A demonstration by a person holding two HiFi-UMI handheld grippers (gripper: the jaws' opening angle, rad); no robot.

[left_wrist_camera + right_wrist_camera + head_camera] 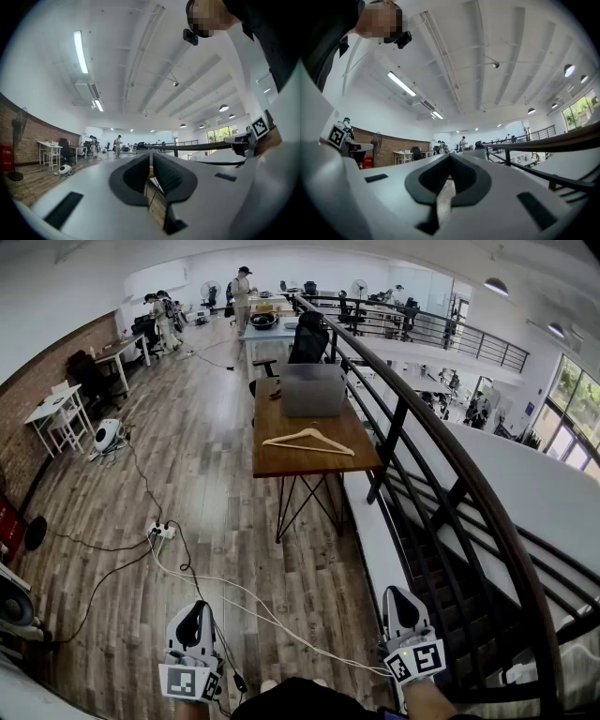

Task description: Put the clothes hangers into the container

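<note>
A wooden clothes hanger (309,440) lies flat on a brown table (281,461) well ahead of me. Behind it on the same table stands a grey container (313,390). My left gripper (194,617) is low at the bottom left of the head view, far from the table, its jaws shut with nothing in them. My right gripper (400,604) is at the bottom right beside the railing, shut and empty too. In the left gripper view the left gripper's tips (151,157) meet; in the right gripper view the right gripper's tips (450,159) also touch.
A black metal railing (422,456) runs along the right, with a stairwell beyond it. White and black cables (187,568) and a power strip (161,532) lie on the wood floor between me and the table. Desks, chairs and people stand farther back.
</note>
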